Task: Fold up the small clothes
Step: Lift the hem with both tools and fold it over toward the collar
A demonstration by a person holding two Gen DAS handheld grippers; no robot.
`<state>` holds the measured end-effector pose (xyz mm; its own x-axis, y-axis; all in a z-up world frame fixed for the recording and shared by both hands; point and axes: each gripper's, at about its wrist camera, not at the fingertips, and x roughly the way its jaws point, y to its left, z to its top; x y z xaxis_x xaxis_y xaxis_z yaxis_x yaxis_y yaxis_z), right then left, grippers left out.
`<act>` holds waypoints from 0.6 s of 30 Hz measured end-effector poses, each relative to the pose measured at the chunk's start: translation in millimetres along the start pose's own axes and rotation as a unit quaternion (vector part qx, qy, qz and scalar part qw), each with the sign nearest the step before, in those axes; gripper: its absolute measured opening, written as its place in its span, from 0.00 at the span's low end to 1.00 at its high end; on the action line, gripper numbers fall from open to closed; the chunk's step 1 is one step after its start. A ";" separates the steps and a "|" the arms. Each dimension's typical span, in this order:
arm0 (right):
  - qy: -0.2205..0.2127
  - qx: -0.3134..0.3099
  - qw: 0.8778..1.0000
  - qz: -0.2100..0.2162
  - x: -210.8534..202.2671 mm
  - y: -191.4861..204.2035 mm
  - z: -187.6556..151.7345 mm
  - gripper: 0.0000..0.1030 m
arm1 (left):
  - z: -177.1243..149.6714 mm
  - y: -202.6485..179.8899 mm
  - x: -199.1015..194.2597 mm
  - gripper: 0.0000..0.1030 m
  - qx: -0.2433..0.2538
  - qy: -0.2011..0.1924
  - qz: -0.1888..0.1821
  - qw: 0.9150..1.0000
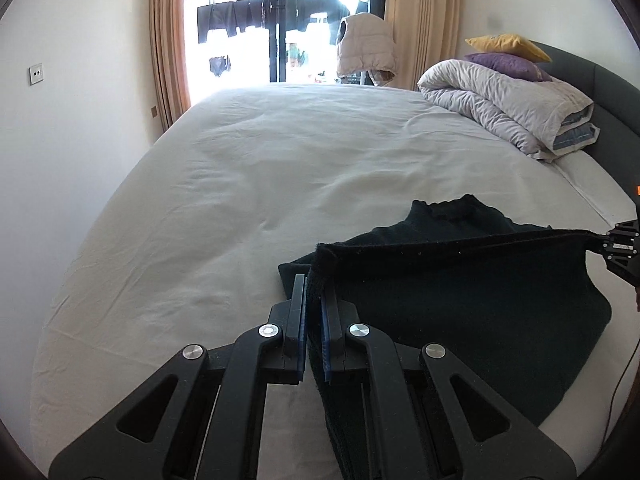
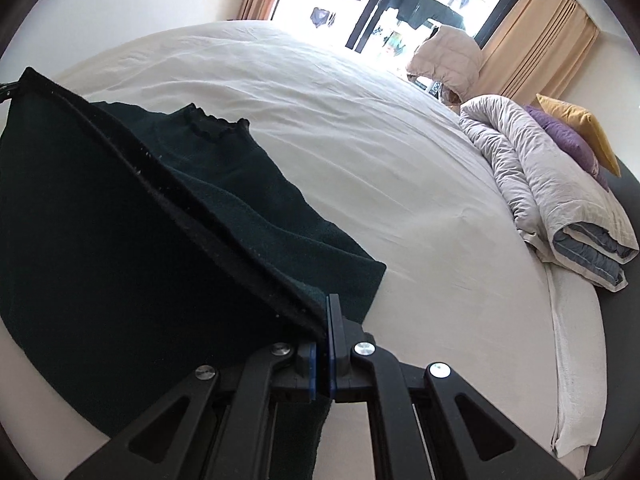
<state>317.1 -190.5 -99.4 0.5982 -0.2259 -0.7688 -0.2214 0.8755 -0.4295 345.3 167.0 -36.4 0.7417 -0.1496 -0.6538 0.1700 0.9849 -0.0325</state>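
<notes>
A dark green knit top lies on the white bed sheet, its frilled neck pointing toward the window. My left gripper is shut on one corner of its hem. My right gripper is shut on the other corner, and shows in the left wrist view as a black tip at the right edge. The hem is stretched taut between both grippers and lifted above the rest of the top, which stays flat on the sheet.
A folded grey duvet with a purple pillow and a yellow pillow sits at the bed's far right by the dark headboard. A beige jacket hangs before the window. A wall runs along the bed's left side.
</notes>
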 end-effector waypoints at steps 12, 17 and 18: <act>0.056 0.033 0.997 0.036 78.7 -17.9 32.8 0.03 | 22.5 13.2 96.1 0.05 -0.003 0.052 0.016 0.999; 0.066 0.034 0.997 0.035 89.3 -20.1 40.1 0.04 | 27.7 13.0 113.8 0.05 -0.001 0.056 0.022 0.998; 0.069 0.039 0.996 0.036 92.2 -21.9 41.1 0.04 | 28.6 12.4 115.7 0.05 -0.001 0.055 0.023 0.998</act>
<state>408.7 -212.9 -141.3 0.4698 -0.2132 -0.8567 -0.1960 0.9210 -0.3367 451.7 159.3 -90.9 0.6727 -0.0945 -0.7338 0.1368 0.9906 -0.0022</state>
